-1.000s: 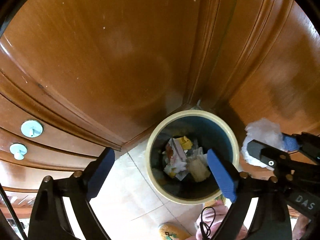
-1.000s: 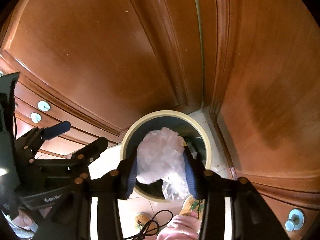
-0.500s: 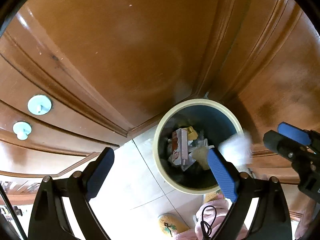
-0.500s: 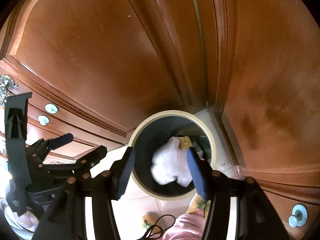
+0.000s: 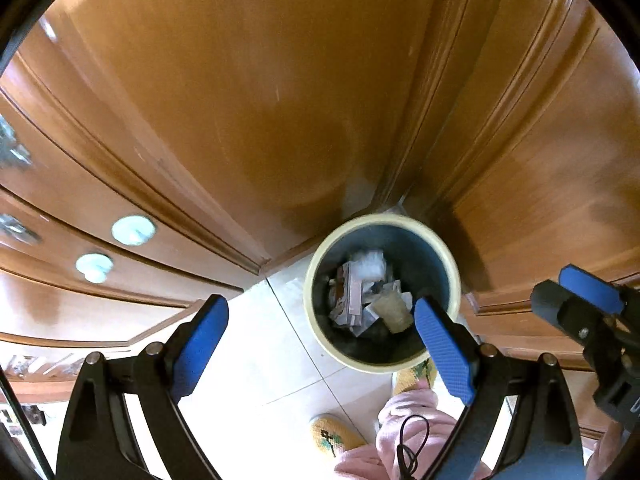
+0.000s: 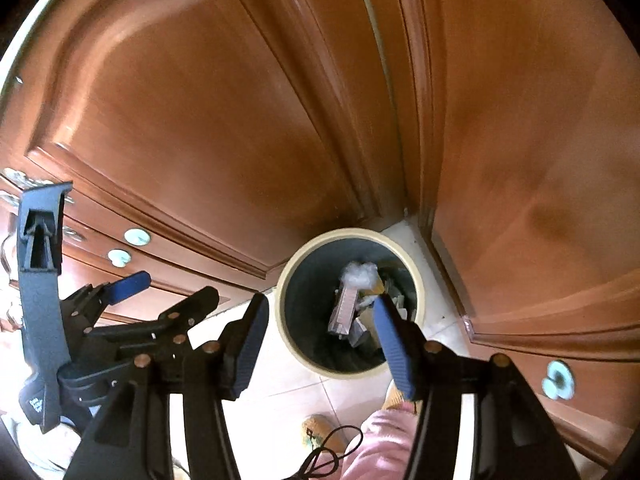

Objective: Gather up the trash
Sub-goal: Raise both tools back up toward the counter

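Observation:
A round bin with a cream rim (image 5: 454,268) (image 6: 416,280) stands on the tiled floor in a corner of wooden cabinets. Inside lie paper scraps, a brown cup (image 5: 394,312) and a crumpled white plastic bag (image 5: 370,264) (image 6: 360,272) on top of the pile. My left gripper (image 5: 320,344) hangs open above the bin's near left side, nothing between its blue pads. My right gripper (image 6: 320,340) is open over the bin and empty; its tip (image 5: 588,292) also shows at the right of the left wrist view.
Wooden cabinet doors (image 5: 260,100) rise behind and to the right of the bin. Drawers with pale round knobs (image 5: 133,230) sit to the left. A person's pink trouser leg (image 5: 404,432) and yellow slippers (image 5: 332,436) are on the white tiles (image 5: 256,360) just before the bin.
The right gripper opened and the white plastic bag dropped from it into the bin. Both grippers then rose, so the bin looks smaller and farther below.

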